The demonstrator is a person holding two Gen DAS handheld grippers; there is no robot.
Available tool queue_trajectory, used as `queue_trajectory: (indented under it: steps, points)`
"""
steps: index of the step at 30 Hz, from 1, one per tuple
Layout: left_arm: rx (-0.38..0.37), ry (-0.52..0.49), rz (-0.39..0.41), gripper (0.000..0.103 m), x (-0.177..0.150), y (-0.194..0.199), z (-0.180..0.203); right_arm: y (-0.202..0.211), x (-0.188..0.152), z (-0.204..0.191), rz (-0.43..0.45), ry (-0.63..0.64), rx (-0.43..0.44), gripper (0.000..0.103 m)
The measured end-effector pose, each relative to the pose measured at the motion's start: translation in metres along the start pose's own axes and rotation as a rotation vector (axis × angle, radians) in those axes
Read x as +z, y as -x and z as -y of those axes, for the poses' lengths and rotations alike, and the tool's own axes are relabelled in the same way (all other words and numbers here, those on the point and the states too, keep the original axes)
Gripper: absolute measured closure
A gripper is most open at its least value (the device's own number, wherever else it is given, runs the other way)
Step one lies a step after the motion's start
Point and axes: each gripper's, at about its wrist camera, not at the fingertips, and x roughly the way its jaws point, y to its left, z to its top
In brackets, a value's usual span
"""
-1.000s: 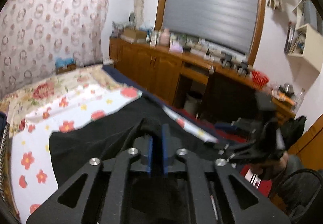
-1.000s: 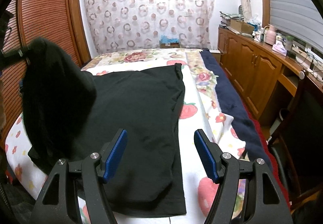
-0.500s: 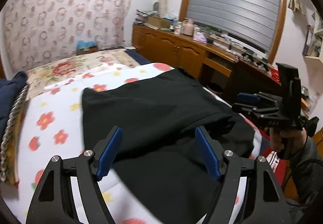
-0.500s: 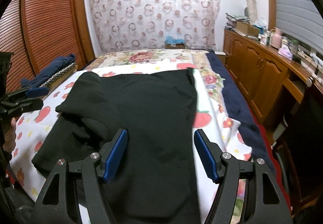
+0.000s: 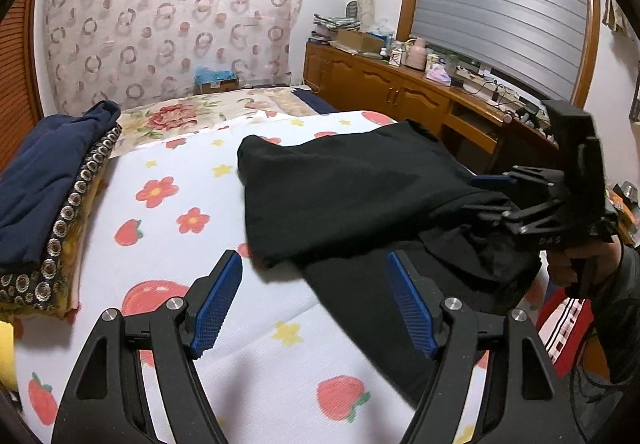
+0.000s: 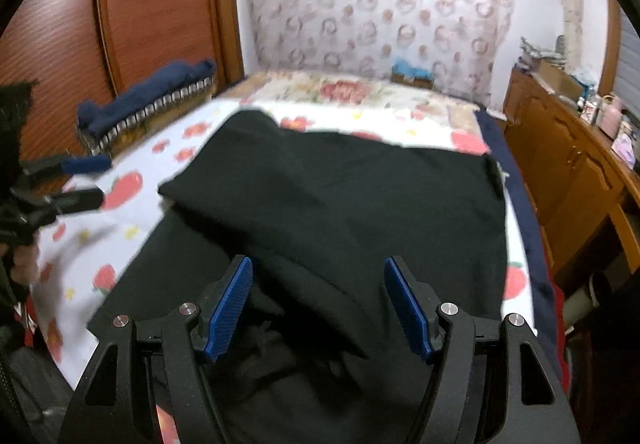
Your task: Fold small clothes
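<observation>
A black garment (image 5: pixel 340 196) lies spread on the flowered bed sheet (image 5: pixel 160 228), one side folded over into a loose double layer. My left gripper (image 5: pixel 314 264) hangs open just above the sheet at the garment's near left edge, nothing between its blue pads. In the right wrist view the same garment (image 6: pixel 340 196) fills the middle, and my right gripper (image 6: pixel 319 268) stands open above its rumpled near end, holding nothing. Each gripper shows in the other's view: the right gripper (image 5: pixel 486 196) at the garment's right edge, the left gripper (image 6: pixel 86 182) open at the far left.
A stack of folded clothes (image 5: pixel 48 180) with a navy piece on top sits at the bed's left side. Wooden cabinets (image 5: pixel 380 84) with clutter run along the right wall. A wooden wardrobe (image 6: pixel 152 4) stands on the left. A person's hand (image 5: pixel 568 264) holds the right gripper.
My left gripper was shut on a lifted part of the black garment; it has let go, opened and drawn back left and down. The flap now lies folded over. The right gripper shifted sideways.
</observation>
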Motion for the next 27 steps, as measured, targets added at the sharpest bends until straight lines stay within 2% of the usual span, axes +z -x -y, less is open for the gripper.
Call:
queue_trajectory:
  steps: [8,10,12,13,15,18,27]
  points:
    - [0.008,0.005,-0.006,0.028,-0.004,0.001,-0.002,-0.013,0.001,0.021,-0.046,-0.007,0.006,0.033]
    - [0.011,0.006,-0.014,0.028,-0.004,0.000,-0.002,-0.018,0.005,0.014,-0.051,-0.009,0.006,0.036]
    - [0.013,0.006,-0.018,0.028,-0.005,-0.001,-0.001,-0.021,0.006,0.014,-0.055,-0.013,0.014,0.049]
    - [0.013,0.005,-0.018,0.028,-0.005,-0.001,-0.001,-0.024,0.007,0.011,-0.055,-0.013,0.020,0.064]
    - [0.011,0.006,-0.016,0.028,-0.006,-0.002,-0.001,-0.024,0.007,0.009,-0.061,-0.006,0.033,0.084]
    - [0.012,0.008,-0.017,0.028,-0.006,-0.002,-0.001,-0.014,0.008,0.001,-0.028,0.013,0.046,0.090]
    - [0.006,0.017,0.018,0.027,-0.006,0.007,-0.002,0.045,0.020,-0.001,0.141,-0.022,0.100,0.091]
